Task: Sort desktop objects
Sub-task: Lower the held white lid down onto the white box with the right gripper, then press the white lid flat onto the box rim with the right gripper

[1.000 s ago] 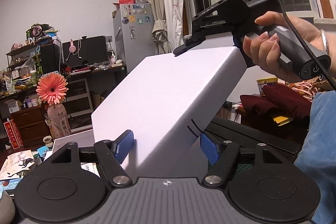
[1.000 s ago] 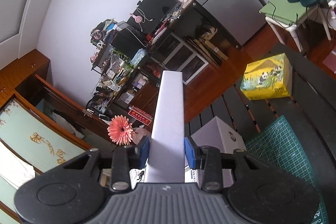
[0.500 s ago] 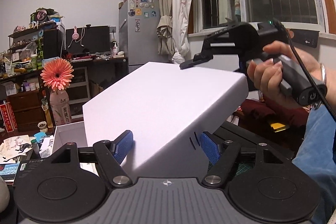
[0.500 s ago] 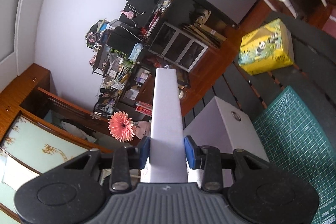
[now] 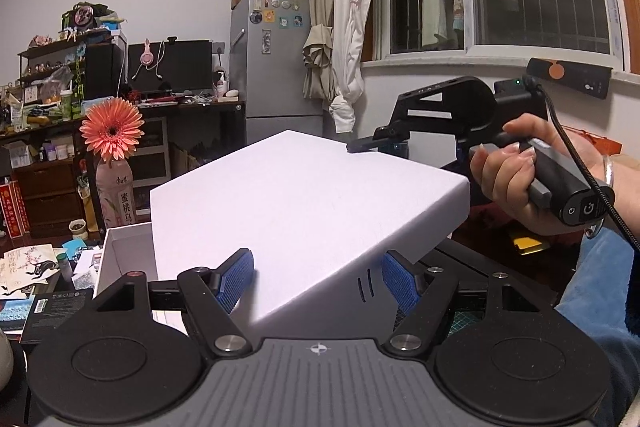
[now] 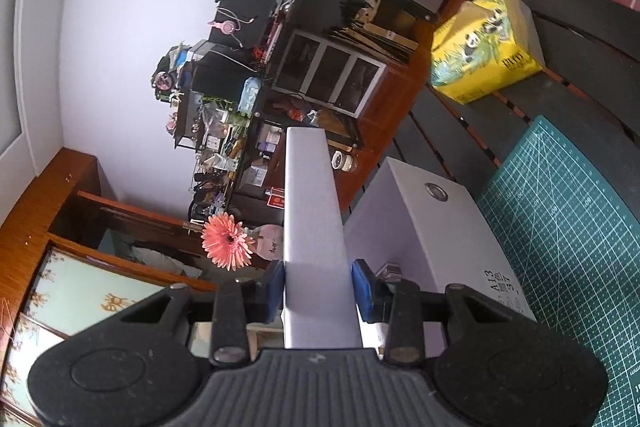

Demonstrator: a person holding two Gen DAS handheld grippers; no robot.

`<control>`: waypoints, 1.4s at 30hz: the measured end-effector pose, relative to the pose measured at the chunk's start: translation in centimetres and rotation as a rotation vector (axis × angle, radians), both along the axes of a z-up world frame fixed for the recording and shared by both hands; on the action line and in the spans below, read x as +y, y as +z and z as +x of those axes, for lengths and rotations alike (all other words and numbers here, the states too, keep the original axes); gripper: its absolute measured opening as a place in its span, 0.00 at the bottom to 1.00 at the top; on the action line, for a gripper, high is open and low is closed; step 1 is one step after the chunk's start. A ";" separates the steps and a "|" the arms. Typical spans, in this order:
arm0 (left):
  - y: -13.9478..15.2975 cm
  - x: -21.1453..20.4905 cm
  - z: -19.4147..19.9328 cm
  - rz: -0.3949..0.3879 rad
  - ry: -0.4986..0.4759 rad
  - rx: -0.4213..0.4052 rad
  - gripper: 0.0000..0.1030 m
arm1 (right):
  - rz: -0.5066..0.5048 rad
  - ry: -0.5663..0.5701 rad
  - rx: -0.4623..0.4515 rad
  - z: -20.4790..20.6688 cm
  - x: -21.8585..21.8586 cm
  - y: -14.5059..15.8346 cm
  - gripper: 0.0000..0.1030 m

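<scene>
A large white box lid (image 5: 304, 203) hangs tilted in the air, its right end higher. My left gripper (image 5: 318, 267) is shut on its near corner, blue pads on either side. In the left wrist view my right gripper (image 5: 372, 143), held by a hand (image 5: 508, 179), clamps the lid's far right edge. In the right wrist view the lid (image 6: 314, 219) is seen edge-on, and my right gripper (image 6: 318, 283) is shut on its side wall. The open white box base (image 5: 120, 251) sits below at the left. From the right wrist it shows as a white box (image 6: 424, 235) with a round sticker.
An orange gerbera (image 5: 112, 131) stands in a pink bottle (image 5: 116, 199) behind the box. Papers and a dark carton (image 5: 52, 303) lie at the left. A green cutting mat (image 6: 560, 247) covers the near desk, and a yellow panda tissue pack (image 6: 484, 55) sits farther back.
The lid's right end has come down with my right gripper, so the lid lies flatter. Both grips are unchanged.
</scene>
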State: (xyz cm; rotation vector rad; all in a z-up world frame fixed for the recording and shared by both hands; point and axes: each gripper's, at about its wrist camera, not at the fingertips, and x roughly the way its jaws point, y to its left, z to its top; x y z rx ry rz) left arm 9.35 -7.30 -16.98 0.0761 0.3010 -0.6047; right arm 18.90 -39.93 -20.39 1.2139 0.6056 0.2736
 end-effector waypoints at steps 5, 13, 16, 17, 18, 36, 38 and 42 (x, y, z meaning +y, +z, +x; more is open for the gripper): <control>0.0 0.0 0.1 0.004 0.003 0.004 0.69 | -0.011 0.005 0.004 0.3 0.1 -0.3 0.35; 0.0 -0.1 0.0 0.014 0.009 0.008 0.69 | 0.015 0.006 0.024 0.5 0.0 -1.4 0.36; -0.1 0.0 0.1 0.017 0.013 0.008 0.69 | 0.007 0.008 0.029 0.6 0.1 -1.5 0.36; -0.1 0.0 0.0 0.019 0.015 0.008 0.69 | 0.007 0.008 0.032 0.7 0.2 -1.6 0.36; -0.1 -0.1 0.0 0.023 0.017 0.007 0.69 | 0.006 0.008 0.036 0.7 0.2 -1.7 0.36; -0.3 -0.2 0.1 0.041 0.028 0.019 0.69 | -0.026 0.019 0.072 1.4 0.5 -2.8 0.37; -0.3 -0.3 0.2 0.043 0.029 0.019 0.68 | -0.028 0.019 0.074 1.5 0.6 -2.9 0.37; -0.4 -0.3 0.2 0.045 0.029 0.020 0.69 | -0.030 0.019 0.080 1.5 0.5 -3.2 0.37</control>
